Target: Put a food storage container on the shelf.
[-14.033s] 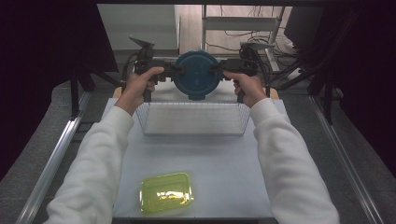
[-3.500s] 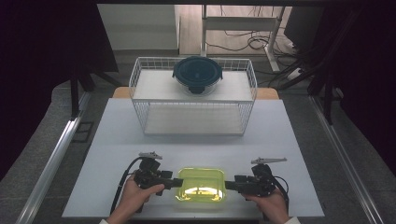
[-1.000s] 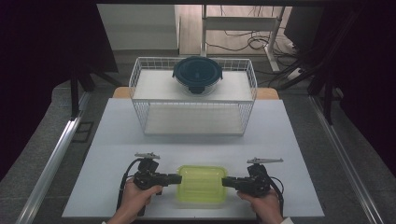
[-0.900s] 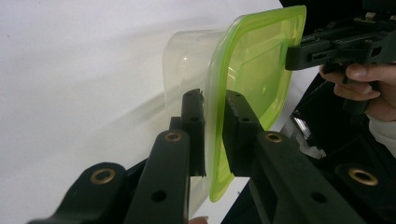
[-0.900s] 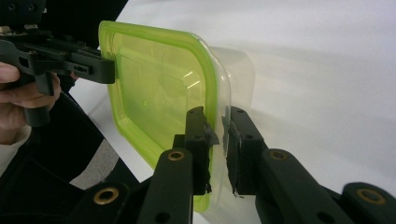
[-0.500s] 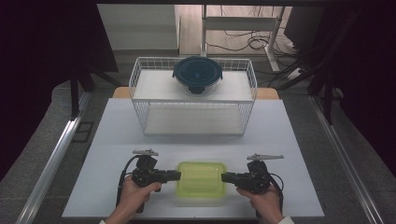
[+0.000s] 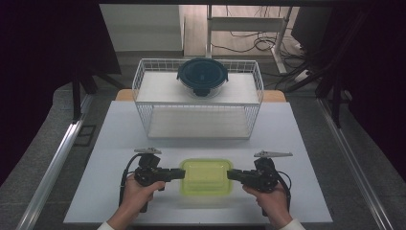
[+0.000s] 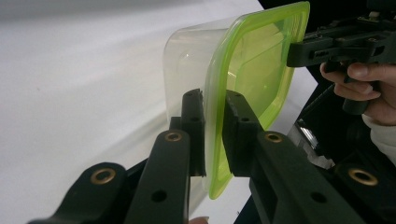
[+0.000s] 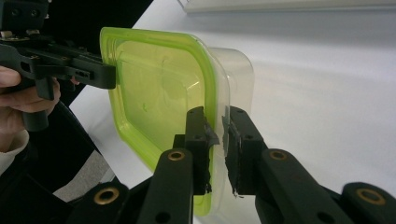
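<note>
Right now I am holding the green-lidded container (image 7: 206, 176) by both of its short ends, low in the middle of the high view, near the front edge of the white table (image 7: 306, 143). My left gripper (image 7: 178, 173) is pinching the lid's rim on the left; in the left gripper view its jaws (image 8: 212, 135) are closing on the green edge with the clear tub (image 8: 191, 60) bulging beyond them. My right gripper (image 7: 233, 174) is doing the same at the other end, clamping the rim where lid meets tub (image 9: 217, 140).

I am judging this as the pick-up step: the grip looks set and the lift is about to start. A wire basket (image 7: 198, 98) is standing at the upper centre of the frame with a round blue-lidded bowl (image 7: 202, 76) sitting in its far part, so I am guessing the container is heading there. That calls for raising both ends evenly, carrying it up the frame, and clearing the basket's near wall before lowering.

Whether the container is already off the table I cannot tell. Its contents, if any, are hard to make out through the tinted lid. My forearms are running off the bottom edge.
</note>
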The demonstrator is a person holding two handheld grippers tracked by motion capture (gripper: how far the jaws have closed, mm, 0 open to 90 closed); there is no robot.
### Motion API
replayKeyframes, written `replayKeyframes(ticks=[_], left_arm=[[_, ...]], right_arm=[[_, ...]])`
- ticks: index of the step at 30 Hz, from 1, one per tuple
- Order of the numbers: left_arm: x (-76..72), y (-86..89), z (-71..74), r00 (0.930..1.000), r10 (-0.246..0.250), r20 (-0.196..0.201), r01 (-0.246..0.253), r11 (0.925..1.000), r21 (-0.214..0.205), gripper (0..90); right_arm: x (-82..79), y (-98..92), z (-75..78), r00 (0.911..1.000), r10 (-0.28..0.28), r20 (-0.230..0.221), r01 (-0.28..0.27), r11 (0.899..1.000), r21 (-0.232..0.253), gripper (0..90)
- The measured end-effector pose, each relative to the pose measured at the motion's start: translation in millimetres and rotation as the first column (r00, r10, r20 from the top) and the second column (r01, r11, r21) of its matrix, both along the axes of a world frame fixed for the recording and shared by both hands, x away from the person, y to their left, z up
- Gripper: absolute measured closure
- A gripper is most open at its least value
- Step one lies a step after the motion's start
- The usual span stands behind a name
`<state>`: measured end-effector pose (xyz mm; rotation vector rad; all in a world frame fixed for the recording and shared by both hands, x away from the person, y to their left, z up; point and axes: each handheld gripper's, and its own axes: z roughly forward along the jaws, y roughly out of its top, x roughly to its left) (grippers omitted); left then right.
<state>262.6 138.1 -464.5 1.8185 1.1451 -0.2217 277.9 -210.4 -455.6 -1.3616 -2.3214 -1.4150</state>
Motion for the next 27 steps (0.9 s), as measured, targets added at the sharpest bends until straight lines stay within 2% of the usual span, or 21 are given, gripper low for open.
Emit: replayKeyframes(ticks=[12, 18, 27], left_arm=[[4.2, 2.4, 11.0, 0.9998, -0.008, 0.018, 0.008, 0.9999, -0.008, 80.4], [8.1, 6.7, 21.5, 0.9994, -0.008, 0.033, 0.008, 0.9999, -0.011, 80.4], [17.7, 8.4, 50.8, 0.9961, -0.008, 0.087, 0.009, 0.9999, -0.006, 80.4]], right_arm=[[2.0, 0.2, 12.4, 0.9996, 0.000, 0.029, 0.000, 1.000, 0.010, 79.2], [5.4, 3.1, 20.1, 0.9988, 0.005, 0.048, -0.006, 1.000, 0.017, 79.2], [14.0, 4.4, 42.9, 0.9957, 0.001, 0.092, -0.005, 0.999, 0.037, 79.3]])
